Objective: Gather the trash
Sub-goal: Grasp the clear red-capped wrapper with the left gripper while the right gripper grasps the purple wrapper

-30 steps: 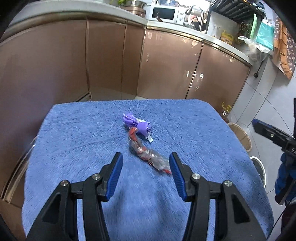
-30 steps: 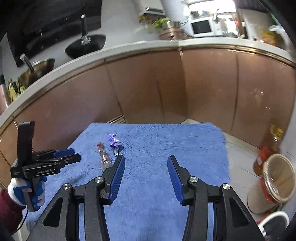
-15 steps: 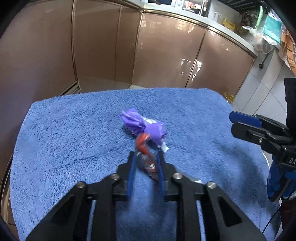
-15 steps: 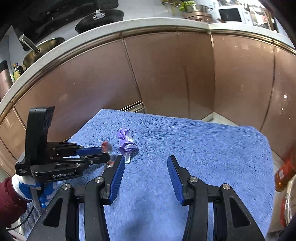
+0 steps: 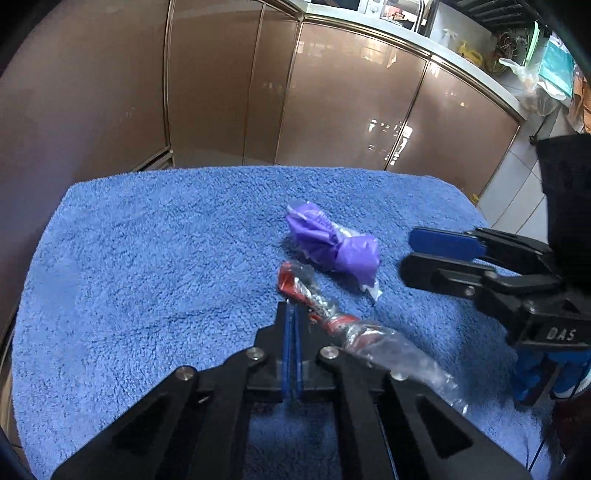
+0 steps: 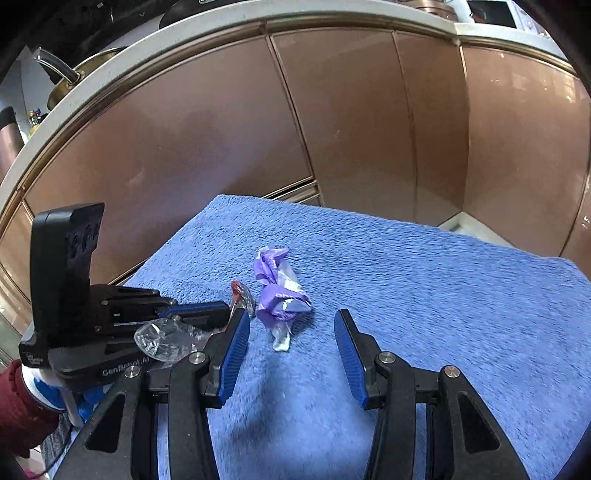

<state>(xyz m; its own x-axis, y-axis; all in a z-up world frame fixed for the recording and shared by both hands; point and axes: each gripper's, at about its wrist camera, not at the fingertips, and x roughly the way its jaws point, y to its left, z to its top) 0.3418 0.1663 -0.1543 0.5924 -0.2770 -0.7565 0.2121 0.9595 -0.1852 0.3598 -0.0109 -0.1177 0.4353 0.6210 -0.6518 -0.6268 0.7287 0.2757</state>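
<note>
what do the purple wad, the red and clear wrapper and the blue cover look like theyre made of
Purple wad: probably thin plastic film, slightly glossy, crumpled into soft folds, with a white scrap at one end.
Red and clear wrapper: likely crinkly transparent plastic, shiny, with glints and red print.
Blue cover: seems to be terry or fleece fabric, matte, with a fuzzy looped pile.

A blue fleecy towel [image 5: 155,258] covers the worktop in the near part of the scene. Beyond it, glossy bronze-brown cabinet doors [image 6: 369,122] curve round the far side under a pale countertop edge [image 6: 229,22], catching window reflections. Pale floor tiles [image 5: 517,199] show far right. A pan [image 6: 77,77] sits on the counter far left.
</note>
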